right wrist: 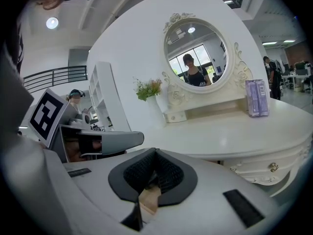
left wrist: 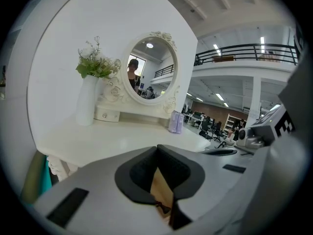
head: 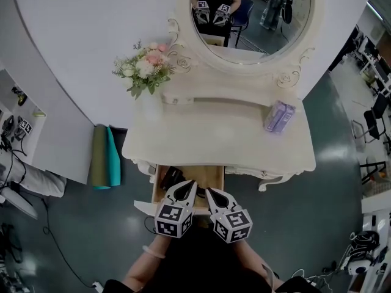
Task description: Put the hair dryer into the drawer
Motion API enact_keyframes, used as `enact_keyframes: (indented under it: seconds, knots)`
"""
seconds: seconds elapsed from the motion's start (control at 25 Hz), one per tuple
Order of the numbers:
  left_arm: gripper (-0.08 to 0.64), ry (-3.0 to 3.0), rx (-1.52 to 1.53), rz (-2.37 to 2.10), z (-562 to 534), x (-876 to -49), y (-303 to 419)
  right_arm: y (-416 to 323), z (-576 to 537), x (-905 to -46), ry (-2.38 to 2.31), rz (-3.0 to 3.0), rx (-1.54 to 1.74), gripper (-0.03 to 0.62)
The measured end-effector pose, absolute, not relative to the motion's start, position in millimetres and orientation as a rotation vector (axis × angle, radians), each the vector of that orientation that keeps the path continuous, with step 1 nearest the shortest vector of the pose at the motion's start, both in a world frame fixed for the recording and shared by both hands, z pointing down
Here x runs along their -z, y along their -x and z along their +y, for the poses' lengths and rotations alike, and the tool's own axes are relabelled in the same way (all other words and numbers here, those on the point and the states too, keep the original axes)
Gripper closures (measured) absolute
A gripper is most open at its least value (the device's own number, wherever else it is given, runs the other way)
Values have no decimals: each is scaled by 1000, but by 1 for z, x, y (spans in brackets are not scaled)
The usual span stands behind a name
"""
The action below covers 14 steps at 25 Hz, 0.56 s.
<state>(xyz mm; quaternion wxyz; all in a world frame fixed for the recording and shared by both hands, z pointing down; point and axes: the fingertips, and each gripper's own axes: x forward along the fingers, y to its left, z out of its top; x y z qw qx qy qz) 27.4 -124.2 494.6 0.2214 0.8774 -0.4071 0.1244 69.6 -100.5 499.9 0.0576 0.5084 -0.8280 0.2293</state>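
The black hair dryer (head: 171, 176) lies in the left part of the open wooden drawer (head: 211, 174) under the white dressing table (head: 220, 142). Both grippers hover side by side over the drawer's front, pointing toward the table. My left gripper (head: 192, 184) is shut with nothing in it, its tip just right of the dryer. My right gripper (head: 209, 191) is shut and empty too. In the left gripper view the jaws (left wrist: 157, 148) meet at the tips, with drawer wood showing behind them. The right gripper view shows its jaws (right wrist: 155, 151) closed the same way.
On the table stand a white vase of flowers (head: 145, 66) at the back left, an oval mirror (head: 253, 11) and a purple box (head: 280, 116) at the right. Rolled green and teal mats (head: 105, 157) lean beside the table's left end. A cable runs across the floor.
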Motion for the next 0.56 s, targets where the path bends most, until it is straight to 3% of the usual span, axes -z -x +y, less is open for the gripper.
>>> enact_keyframes:
  seconds: [0.56]
  knots:
    - [531, -2400, -349, -1151, -117, -501, -21, -67, -94, -504, -1516, -2522, -698, 588]
